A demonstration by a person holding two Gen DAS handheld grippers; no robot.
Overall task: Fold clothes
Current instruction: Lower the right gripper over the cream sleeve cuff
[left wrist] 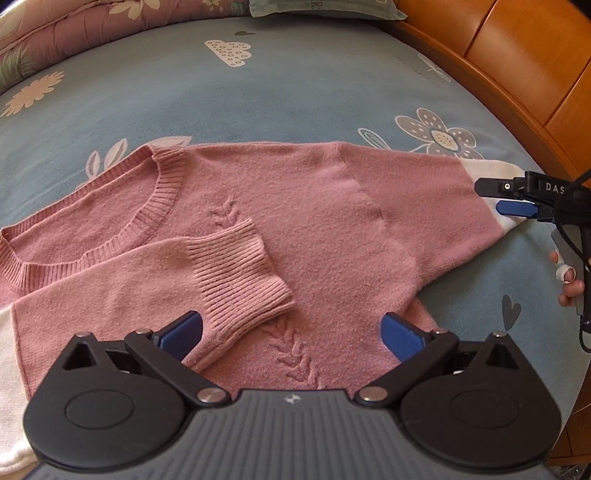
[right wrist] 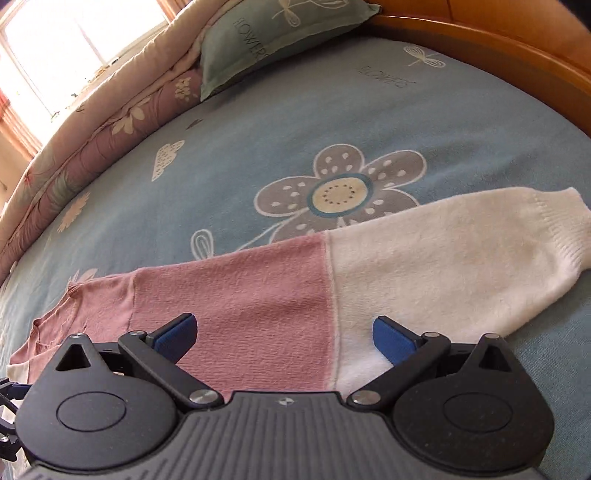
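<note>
Both pairs of blue-padded fingers stand wide apart, and we grip nothing with either. Our left gripper [left wrist: 291,334] hovers over the pink sweater [left wrist: 295,206], which lies flat, front up, on the blue flowered bedsheet [left wrist: 295,92]. One sleeve is folded across the chest, and its ribbed cuff [left wrist: 240,273] lies in the gap between our left fingers, just beside the left-hand pad [left wrist: 183,334]; whether it touches that pad we cannot tell. The right-hand pad sits over the sweater's body near the knitted leaf pattern [left wrist: 291,350].

Our right gripper [right wrist: 284,339] is over the other sleeve [right wrist: 332,288], which stretches straight out across the sheet. This sleeve is pink near the shoulder and white toward its cuff [right wrist: 565,229], and the seam between the two colours runs through the gap between our right fingers, one pad over pink, the other over white. In the left wrist view this gripper shows at the sleeve's white end [left wrist: 484,170], with a hand [left wrist: 569,280] behind it.

A pillow [right wrist: 273,33] and a floral quilt [right wrist: 110,125] lie at the far side, against the wooden bed frame [left wrist: 517,66].
</note>
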